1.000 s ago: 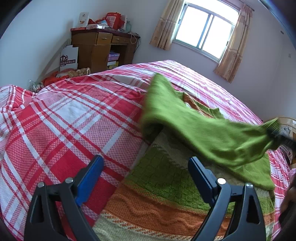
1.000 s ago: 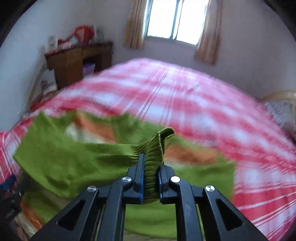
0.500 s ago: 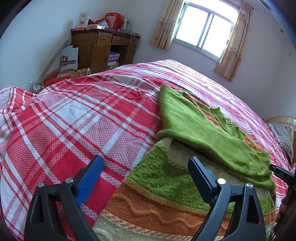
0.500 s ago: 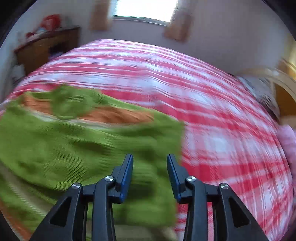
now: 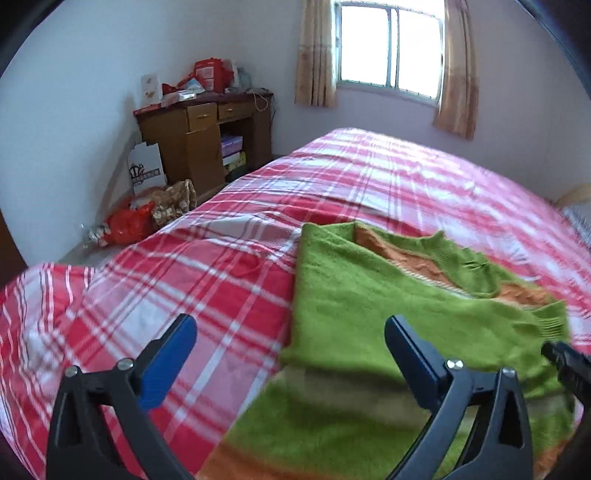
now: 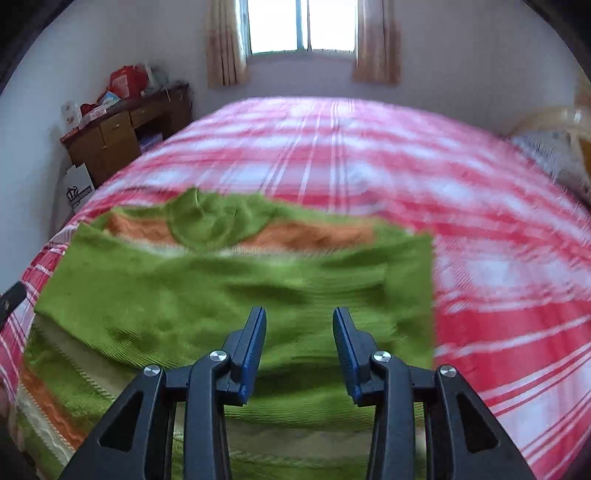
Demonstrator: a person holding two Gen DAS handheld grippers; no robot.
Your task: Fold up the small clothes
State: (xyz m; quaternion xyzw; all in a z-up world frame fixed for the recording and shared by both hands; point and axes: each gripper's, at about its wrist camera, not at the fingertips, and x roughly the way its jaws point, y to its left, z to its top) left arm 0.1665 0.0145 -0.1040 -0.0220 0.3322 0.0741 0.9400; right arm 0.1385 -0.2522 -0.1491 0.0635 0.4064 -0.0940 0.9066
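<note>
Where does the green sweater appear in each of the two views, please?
Left wrist view: the green sweater lies in the lower right, on the plaid bedspread.
Right wrist view: the sweater fills the lower left and centre.
Shared landmark: the wooden desk, at the left wall in both views.

Daylit window [image 5: 391,48] with tan curtains [image 5: 316,55], pale walls [image 5: 74,92], cluttered wooden desk [image 5: 207,140] in corner.

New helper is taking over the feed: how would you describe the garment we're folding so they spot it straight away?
Start from the bed with the red and white plaid cover that fills the room below the window. On its near left part lies a knitted sweater, mostly bright green, with orange and cream bands and one sleeve folded across its body. It is the only garment on the cover.
</note>
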